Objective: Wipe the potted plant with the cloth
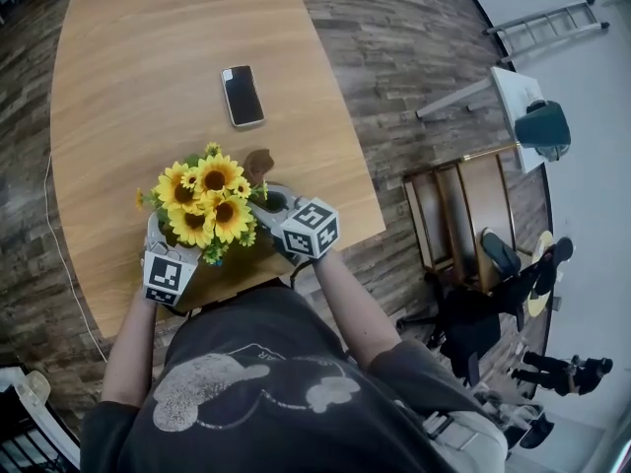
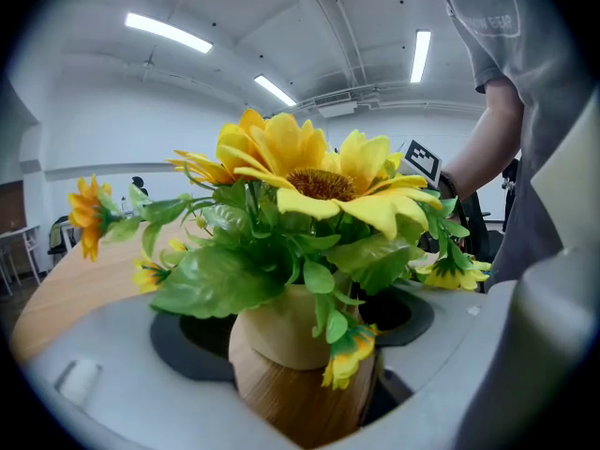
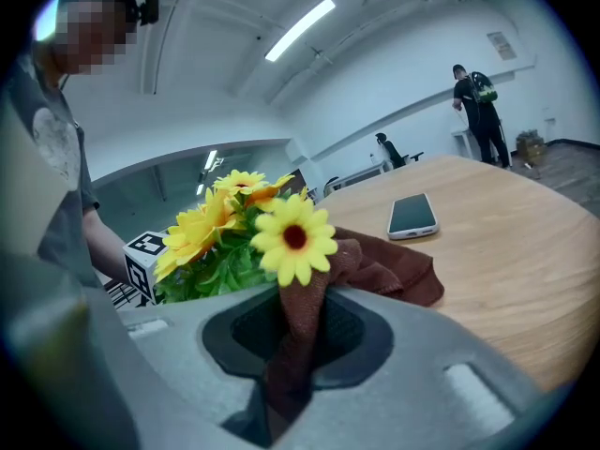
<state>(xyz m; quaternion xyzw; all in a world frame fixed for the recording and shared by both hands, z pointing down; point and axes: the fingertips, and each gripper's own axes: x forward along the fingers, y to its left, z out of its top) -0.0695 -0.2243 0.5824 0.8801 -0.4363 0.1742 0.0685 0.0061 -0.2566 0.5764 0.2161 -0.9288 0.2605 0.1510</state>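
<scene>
Currently the wiping step is in hand. The potted plant (image 1: pixel 207 203) stands close to the near edge of the bench (image 1: pixel 148 57), directly before the person and well apart from the phone (image 1: pixel 243 95), which lies toward the bench's middle. The left gripper (image 2: pixel 305 387) has its jaws set wide round the pot (image 2: pixel 277 322), one on each side and closed against its rounded wall as far as the left gripper view shows; this is judged to be a steadying hold. The right gripper (image 3: pixel 286 345) has its jaws pressed together on a fold of the brown cloth (image 3: pixel 389 270). The cloth runs forward out of the jaws and bunches against the blooms (image 3: pixel 292 237) on the side of the plant facing the bench's far right corner. Foliage hides the pot's base, so it cannot be told whether it rests on the bench. The plant is upright: its long axis is vertical, pot at the bottom, sunflower heads on top facing upward and fanning outward. How much has been wiped cannot be told. The next move is judged to call for drawing the cloth lightly across petals and leaves, since the thin stems will bend under load, while the left jaws hold the pot firm against tipping toward the near edge.
</scene>
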